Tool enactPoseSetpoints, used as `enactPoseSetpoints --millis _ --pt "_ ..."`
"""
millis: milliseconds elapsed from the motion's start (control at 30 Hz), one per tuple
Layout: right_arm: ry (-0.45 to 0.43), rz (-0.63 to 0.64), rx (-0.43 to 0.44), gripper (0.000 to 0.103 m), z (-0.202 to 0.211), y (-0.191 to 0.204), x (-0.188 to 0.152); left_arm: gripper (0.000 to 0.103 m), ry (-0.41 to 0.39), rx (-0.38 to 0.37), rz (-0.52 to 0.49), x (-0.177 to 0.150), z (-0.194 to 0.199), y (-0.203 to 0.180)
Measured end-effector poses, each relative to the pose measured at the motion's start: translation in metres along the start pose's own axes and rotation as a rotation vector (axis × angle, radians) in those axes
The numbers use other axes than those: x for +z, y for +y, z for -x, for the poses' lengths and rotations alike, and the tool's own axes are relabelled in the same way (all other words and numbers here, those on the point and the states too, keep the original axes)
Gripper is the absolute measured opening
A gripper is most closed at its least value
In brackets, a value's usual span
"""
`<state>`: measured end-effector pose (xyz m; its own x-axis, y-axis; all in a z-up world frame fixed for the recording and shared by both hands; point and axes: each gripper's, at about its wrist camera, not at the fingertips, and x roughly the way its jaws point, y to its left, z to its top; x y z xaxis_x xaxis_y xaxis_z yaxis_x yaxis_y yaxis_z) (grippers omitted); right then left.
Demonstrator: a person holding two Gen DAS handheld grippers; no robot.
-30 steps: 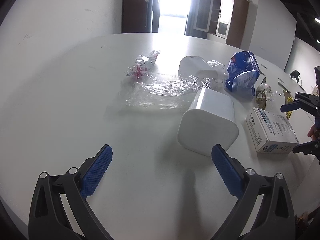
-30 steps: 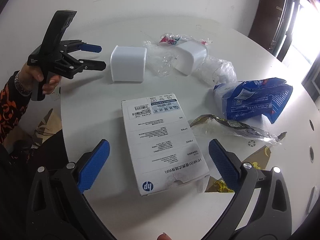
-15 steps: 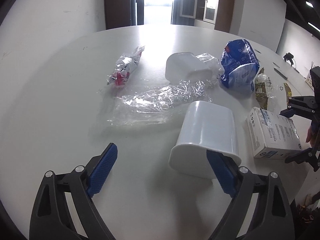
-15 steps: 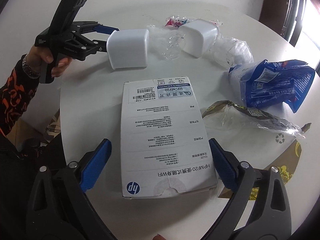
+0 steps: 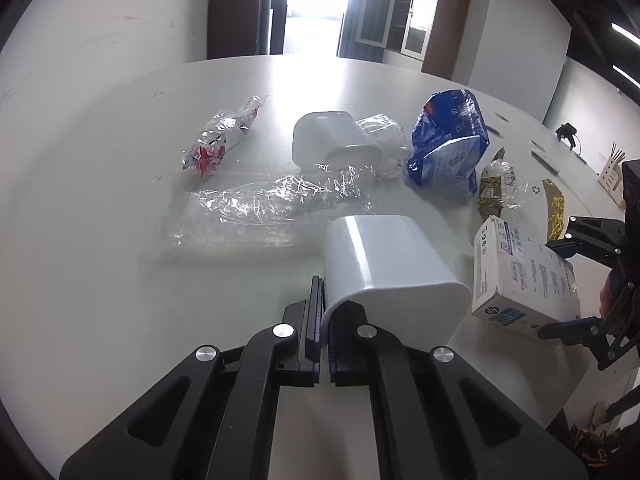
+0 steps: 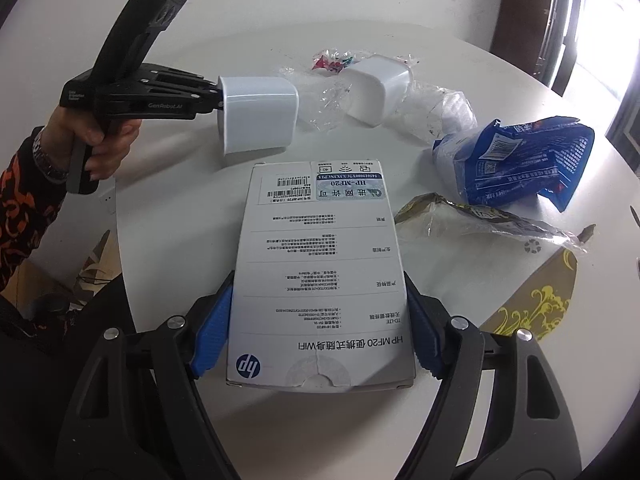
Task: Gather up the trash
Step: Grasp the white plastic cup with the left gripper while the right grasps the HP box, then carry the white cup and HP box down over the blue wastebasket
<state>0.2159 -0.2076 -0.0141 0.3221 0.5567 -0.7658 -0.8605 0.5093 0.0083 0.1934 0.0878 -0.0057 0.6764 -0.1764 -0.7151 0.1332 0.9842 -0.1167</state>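
The work surface was a large white table (image 5: 100, 208) with a rounded edge, set in a room with pale walls, a bright doorway (image 5: 312, 4) and a glazed wooden cabinet (image 5: 432, 16) at the far side. Printed text was legible on the white cardboard box (image 6: 320, 280): an "hp" logo and "HP MF20", followed by Chinese characters and "WIFI", with barcodes at the far end. The body of the left gripper (image 6: 218, 98) carried the lettering "GenRobot.AI". The left gripper was closed on the thin rim of a white plastic tub (image 5: 392, 264), one finger inside and one outside; the tub lay tipped on its side. The right gripper (image 6: 316, 324) had just been closing, and its blue pads stood against the two long sides of the box, which lay flat near the table's near edge. A second white tub (image 5: 332, 140) lay tipped among clear plastic film (image 5: 272, 208). A blue snack bag (image 6: 516, 164), a crumpled clear wrapper with red print (image 5: 220, 140) and a brown-and-clear wrapper (image 6: 472, 216) lay farther out. The table to the left of the film was bare. In the right wrist view, a hand in a patterned sleeve (image 6: 24, 208) held the left gripper beyond the table's edge.
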Motion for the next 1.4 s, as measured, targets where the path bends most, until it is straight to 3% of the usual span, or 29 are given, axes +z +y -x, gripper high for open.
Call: enactPoseSetpoints --millis 267,733,1133,1400 --pt "-0.047 -0.047 -0.029 0.072 0.013 0.013 -0.011 0.001 -0.07 -0.019 0.103 -0.018 0.032 -0.009" --pt "-0.162 -0.129 -0.138 0.072 0.059 0.048 -0.04 0.001 -0.17 -0.081 0.188 -0.058 0.088 -0.046" --pt "-0.279 -0.267 -0.151 0.072 0.103 0.091 -0.11 0.001 -0.148 -0.153 0.226 -0.12 0.126 -0.069" --pt "-0.274 -0.228 -0.17 0.072 0.113 0.14 -0.153 0.001 -0.107 -0.178 0.208 -0.159 0.133 -0.094"
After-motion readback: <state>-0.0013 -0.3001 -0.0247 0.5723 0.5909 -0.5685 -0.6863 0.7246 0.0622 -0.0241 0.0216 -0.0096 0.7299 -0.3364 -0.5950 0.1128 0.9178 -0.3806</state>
